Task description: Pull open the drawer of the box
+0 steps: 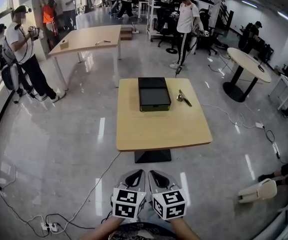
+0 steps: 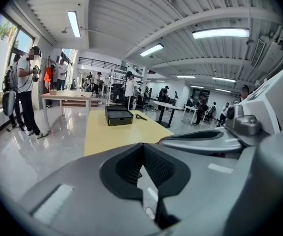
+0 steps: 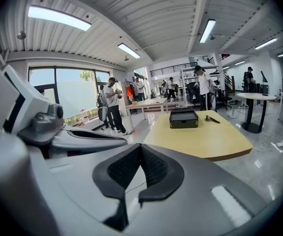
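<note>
1. Left gripper (image 1: 135,178): held low at the person's waist, well short of the table. Its own view shows the jaws pressed together at the tips with nothing between them.
2. Box (image 1: 154,94): dark, flat and rectangular, lying on the far half of the table (image 1: 159,131), well apart from both grippers. The drawer front (image 1: 155,106) faces the person and looks closed. No handle or lip is readable at this range.
3. Handling, as a guess: a rigid case, probably light, so it may slide on the smooth top when pulled. Best to brace the lid with one gripper and pinch the drawer's front edge with the other.
4. Right gripper (image 1: 160,178): beside the left one and nearly touching it. Its jaws are likewise closed and empty.
5. Small metal tool (image 1: 184,98): just right of the box. Its kind is unclear.
6. Surface: pale wood tabletop on a dark pedestal, otherwise bare.
7. Room: glossy grey floor (image 1: 58,149) with cables trailing at lower left. A long table (image 1: 86,39) and people standing are on the left, a round table (image 1: 249,63) on the right.
</note>
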